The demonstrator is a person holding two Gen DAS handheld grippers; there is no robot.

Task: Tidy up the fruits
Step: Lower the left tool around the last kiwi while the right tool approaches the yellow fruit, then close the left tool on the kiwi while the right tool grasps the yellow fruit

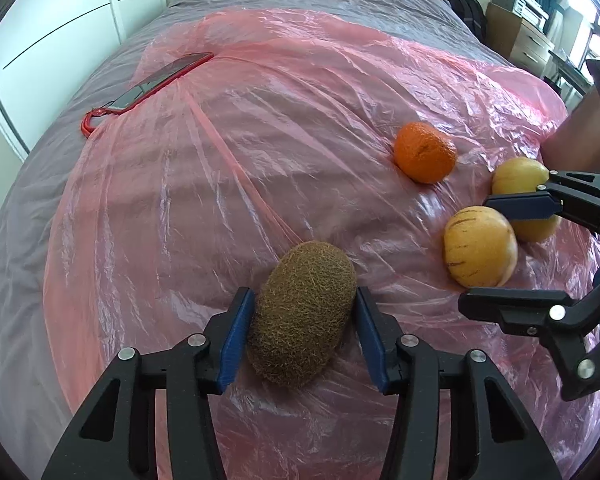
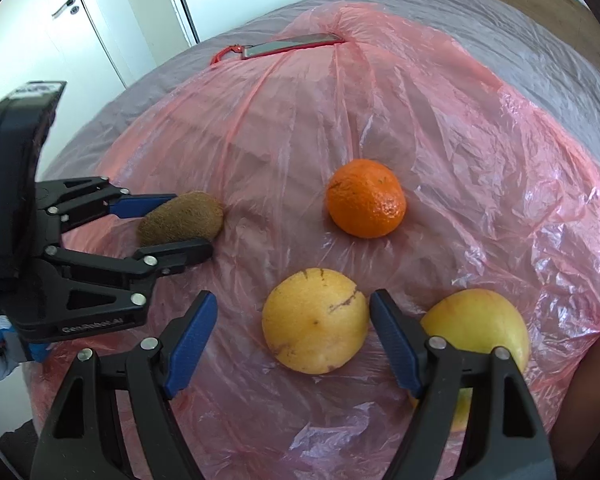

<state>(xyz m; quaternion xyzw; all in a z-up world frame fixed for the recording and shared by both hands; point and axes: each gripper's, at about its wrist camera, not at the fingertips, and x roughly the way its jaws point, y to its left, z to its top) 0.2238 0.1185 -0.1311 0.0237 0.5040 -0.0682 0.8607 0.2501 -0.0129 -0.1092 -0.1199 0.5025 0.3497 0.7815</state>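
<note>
left gripper [image 1: 302, 334]: spread, straddling the kiwi [image 1: 303, 314]; blue pads close to its sides, contact unclear
right gripper [image 2: 292, 340]: spread wide around the front yellow fruit [image 2: 315, 320], not touching
second yellow fruit [image 2: 478, 332]: just beside right finger, outside
orange [image 2: 365, 198]: apart, farther back
surface: pink plastic sheet [image 1: 260, 140] over a grey bed
phone [image 1: 168, 78]: red case, far sheet edge

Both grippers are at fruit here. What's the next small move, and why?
Probably close the left gripper on the kiwi: its fingers already flank it, barely apart. The right gripper brackets a yellow fruit with wider gaps.
</note>
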